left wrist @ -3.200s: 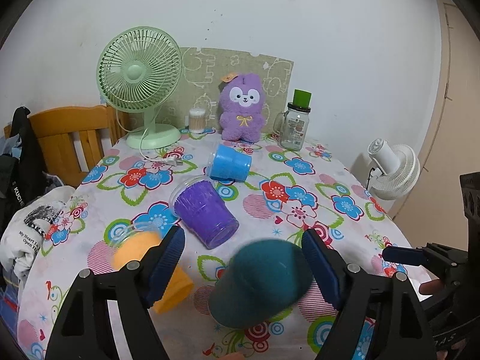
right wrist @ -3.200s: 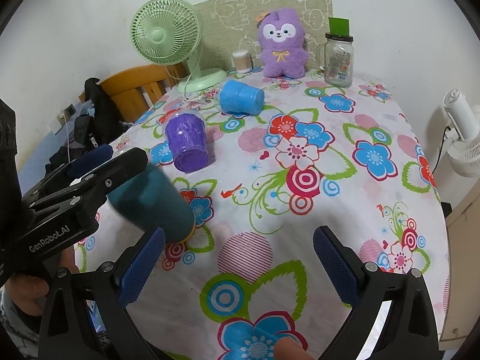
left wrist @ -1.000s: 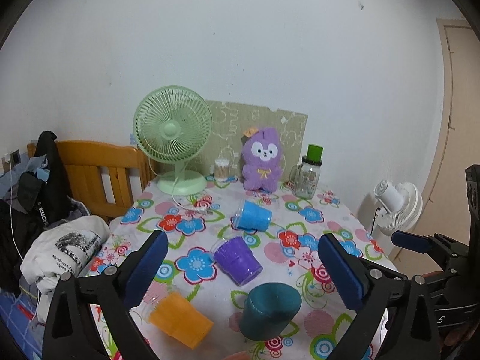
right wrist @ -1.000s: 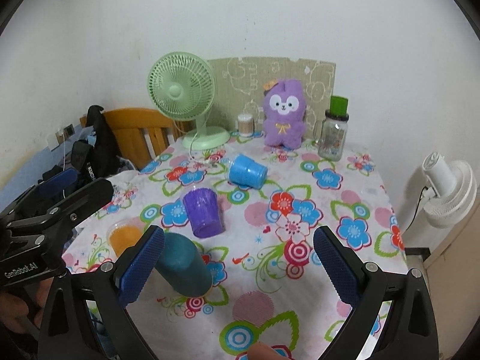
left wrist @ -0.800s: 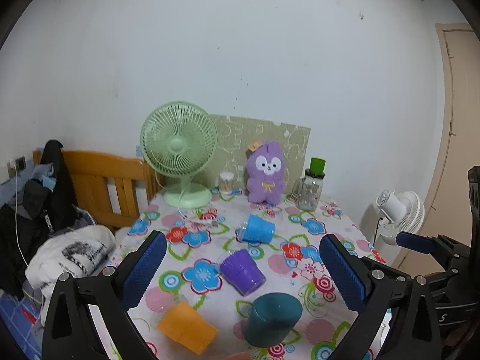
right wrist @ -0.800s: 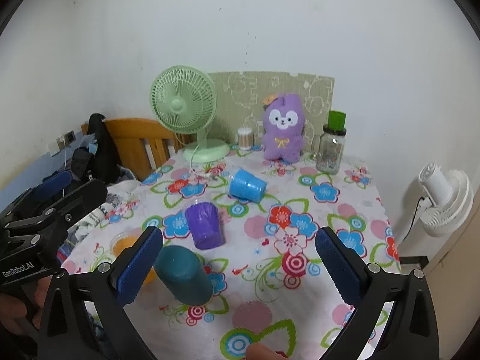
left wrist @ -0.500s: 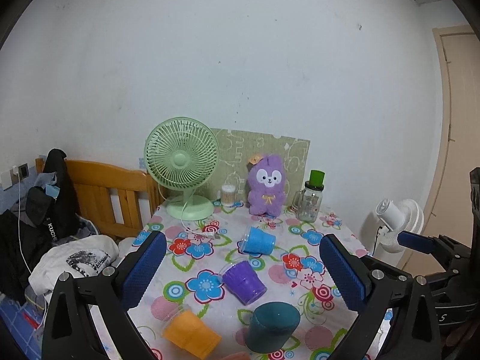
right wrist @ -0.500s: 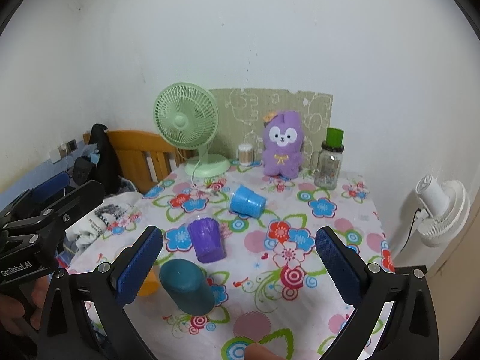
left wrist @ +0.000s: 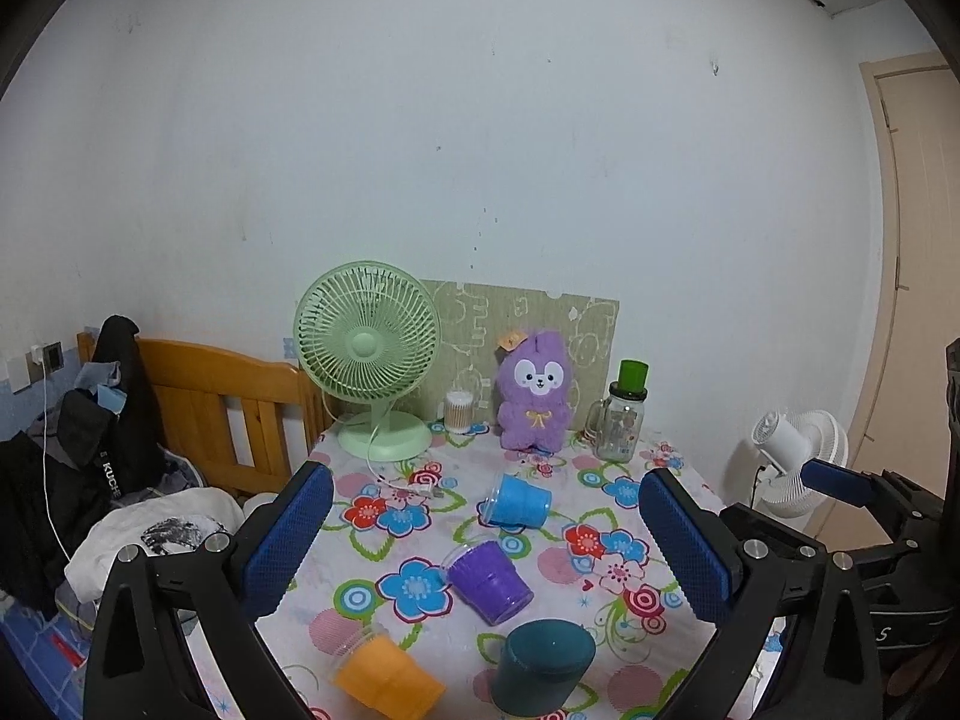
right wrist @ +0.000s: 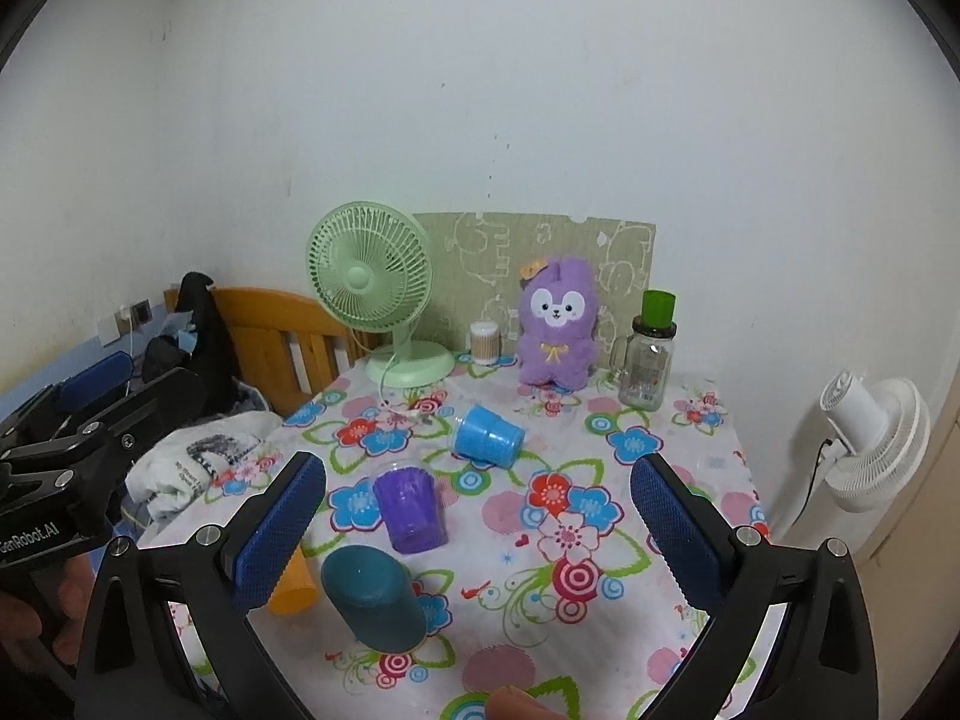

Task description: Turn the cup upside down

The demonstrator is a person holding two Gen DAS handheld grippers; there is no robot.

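Observation:
A dark teal cup (left wrist: 543,665) stands upside down on the flowered tablecloth near the front edge; it also shows in the right wrist view (right wrist: 373,594). A purple cup (left wrist: 489,582), a blue cup (left wrist: 521,501) and an orange cup (left wrist: 387,681) lie on their sides around it. My left gripper (left wrist: 486,546) is open and empty, held high and back from the table. My right gripper (right wrist: 477,531) is open and empty too, also well above the table.
A green desk fan (left wrist: 369,354), a purple plush toy (left wrist: 534,399), a glass jar with a green lid (left wrist: 624,420) and a small cotton-swab pot (left wrist: 459,412) stand along the back edge. A wooden chair with clothes (left wrist: 198,408) is left; a white fan (left wrist: 798,462) right.
Both grippers have pulled up and back from the table, so the cups look smaller and lower. The teal cup, earlier between the left fingers, stands free upside down.

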